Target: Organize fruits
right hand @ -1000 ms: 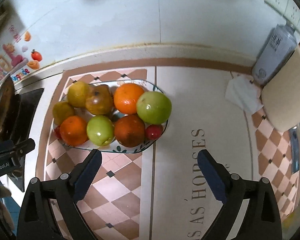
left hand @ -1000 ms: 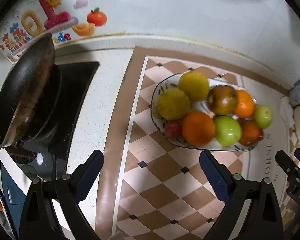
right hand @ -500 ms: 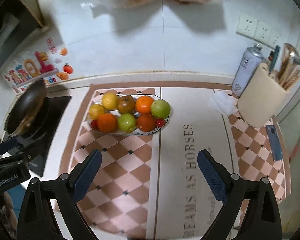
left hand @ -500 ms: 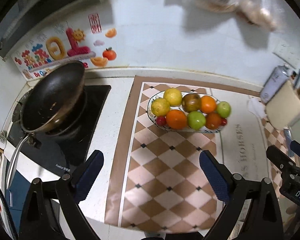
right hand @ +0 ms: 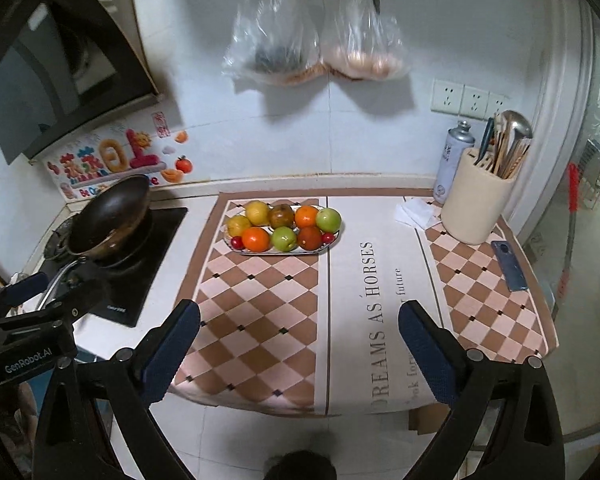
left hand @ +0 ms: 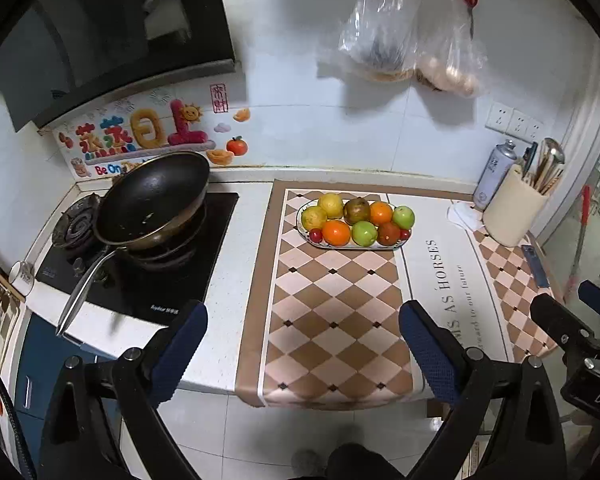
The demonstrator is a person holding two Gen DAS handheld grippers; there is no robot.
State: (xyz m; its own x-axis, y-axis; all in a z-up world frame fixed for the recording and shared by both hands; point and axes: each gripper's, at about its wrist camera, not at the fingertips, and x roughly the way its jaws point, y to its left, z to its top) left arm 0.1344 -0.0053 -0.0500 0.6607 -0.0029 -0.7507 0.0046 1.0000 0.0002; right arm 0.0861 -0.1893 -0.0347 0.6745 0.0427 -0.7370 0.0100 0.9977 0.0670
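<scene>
Sitting on the checked mat (right hand: 260, 300), near the wall, the oval plate (right hand: 236, 249) is seen packed with fruits (right hand: 286, 224). The left gripper (left hand: 302, 344) and right gripper (right hand: 299, 344) are held wide open, well back, with nothing held. The round fruits are likely smooth and easily rolled or bruised, so each should be gripped gently around its middle.

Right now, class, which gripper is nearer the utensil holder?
Right. The right gripper sits in front of the holder, slightly to its left. The left gripper is further left, nearer the stove.
</scene>
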